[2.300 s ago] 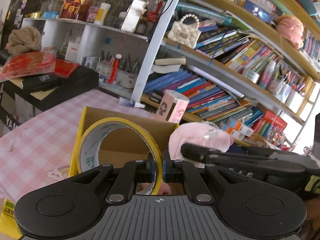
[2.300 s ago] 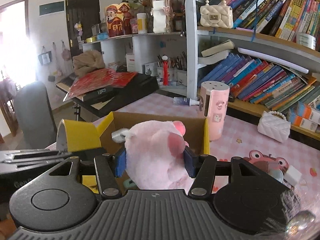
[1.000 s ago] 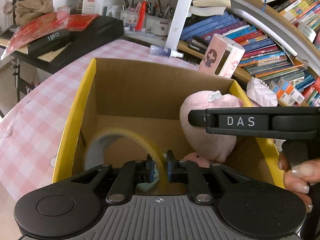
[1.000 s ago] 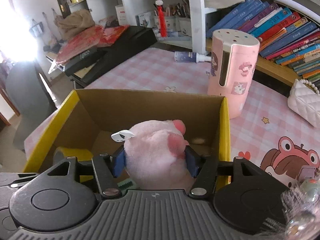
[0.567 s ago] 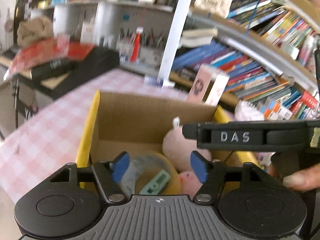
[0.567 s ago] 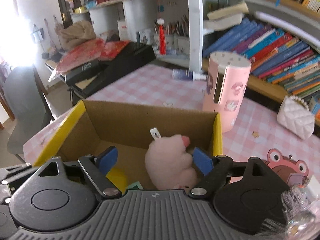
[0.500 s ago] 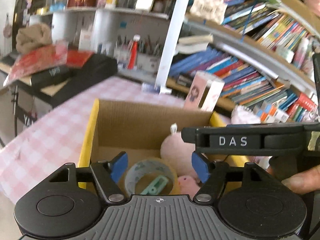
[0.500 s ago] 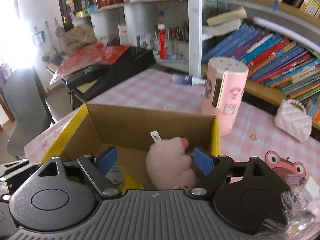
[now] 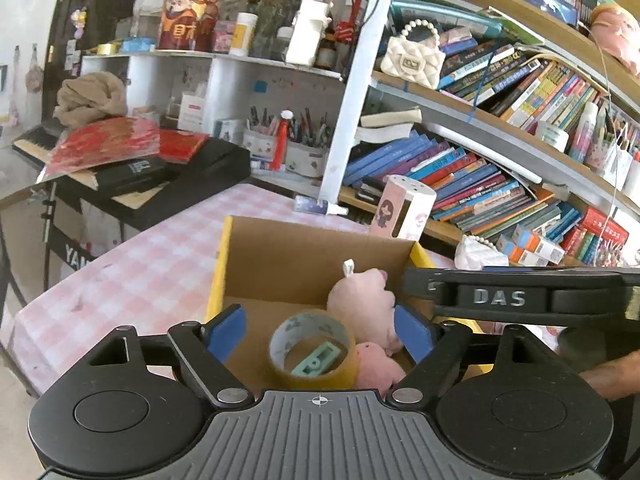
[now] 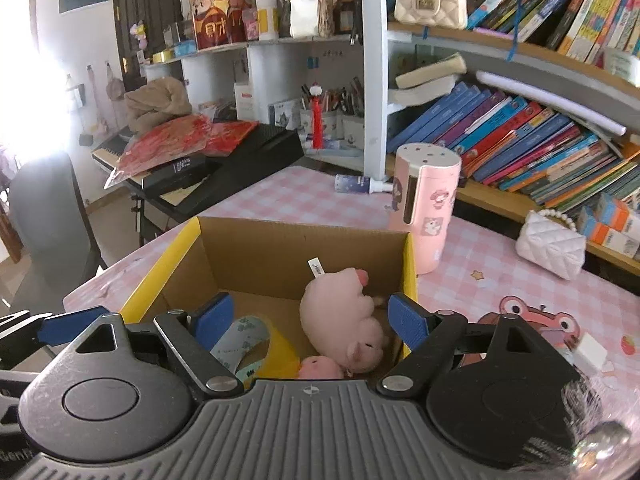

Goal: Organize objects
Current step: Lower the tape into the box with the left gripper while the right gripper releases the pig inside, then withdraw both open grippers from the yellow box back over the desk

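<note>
An open cardboard box with yellow flaps (image 9: 304,256) (image 10: 280,248) stands on the pink checked table. Inside lie a yellow tape roll (image 9: 312,350) (image 10: 252,340) with a small green item (image 9: 316,362) in its hole, and a pink plush pig (image 9: 362,306) (image 10: 344,320). My left gripper (image 9: 320,330) hovers above the box, its jaws still opening, with nothing pressed between the blue pads. My right gripper (image 10: 308,316) also hangs over the box, open, clear of the plush below it. The right gripper's black body (image 9: 500,298) crosses the left wrist view at the right.
A pink cylindrical holder (image 10: 424,204) (image 9: 404,212) stands just behind the box. A white quilted purse (image 10: 550,244), a small spray bottle (image 10: 356,184) and a frog sticker (image 10: 532,320) are on the table. Bookshelves fill the right; a black keyboard with red packets (image 10: 200,152) is at left.
Both grippers opened and let go: the tape roll and the plush pig now lie in the box. Both hands rose and drew back from the box.
</note>
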`<state>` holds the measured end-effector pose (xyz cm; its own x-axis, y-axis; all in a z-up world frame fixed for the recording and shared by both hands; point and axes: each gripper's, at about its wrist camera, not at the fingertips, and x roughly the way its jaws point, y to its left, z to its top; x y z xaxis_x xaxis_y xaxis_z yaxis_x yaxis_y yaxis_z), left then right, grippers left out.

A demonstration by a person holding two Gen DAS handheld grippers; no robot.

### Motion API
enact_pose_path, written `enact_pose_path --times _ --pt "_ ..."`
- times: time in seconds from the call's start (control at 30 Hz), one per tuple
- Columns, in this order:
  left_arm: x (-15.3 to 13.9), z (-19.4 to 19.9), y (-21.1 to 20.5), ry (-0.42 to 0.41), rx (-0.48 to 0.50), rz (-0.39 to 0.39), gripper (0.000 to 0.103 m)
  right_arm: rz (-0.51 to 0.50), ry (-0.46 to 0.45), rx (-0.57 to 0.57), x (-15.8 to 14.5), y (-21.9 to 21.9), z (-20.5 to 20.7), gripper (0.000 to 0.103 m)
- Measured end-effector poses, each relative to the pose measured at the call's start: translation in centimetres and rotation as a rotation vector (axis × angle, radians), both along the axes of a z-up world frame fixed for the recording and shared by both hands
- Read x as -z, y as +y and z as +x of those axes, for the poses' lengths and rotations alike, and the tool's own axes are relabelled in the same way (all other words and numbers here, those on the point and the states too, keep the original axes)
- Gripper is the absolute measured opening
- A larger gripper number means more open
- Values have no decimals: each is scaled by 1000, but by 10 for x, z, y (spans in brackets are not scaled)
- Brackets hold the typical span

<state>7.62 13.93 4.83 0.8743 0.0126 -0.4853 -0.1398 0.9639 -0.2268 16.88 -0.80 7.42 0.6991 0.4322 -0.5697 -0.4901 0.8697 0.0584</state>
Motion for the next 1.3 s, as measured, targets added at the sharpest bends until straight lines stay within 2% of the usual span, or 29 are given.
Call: enact_pose_path --times 0.23,0.37,0.67,0.8,0.93,1.3 --pt "1 -41 0 -17 -35 14 87 -6 -99 54 -7 -18 -46 87" --pt "4 -60 -2 -5 -40 25 87 1 -118 81 -8 -29 -70 87" --pt "18 -95 -10 75 -59 64 88 -27 -86 108 12 -45 -122 87" --pt "22 -110 -13 98 -76 80 93 -50 -86 124 26 -48 -146 88" --pt "26 -124 -18 114 -86 88 93 -83 -92 159 42 -50 -170 90" --pt "30 -142 -25 143 -64 112 94 -110 -46 181 60 -54 -198 92"
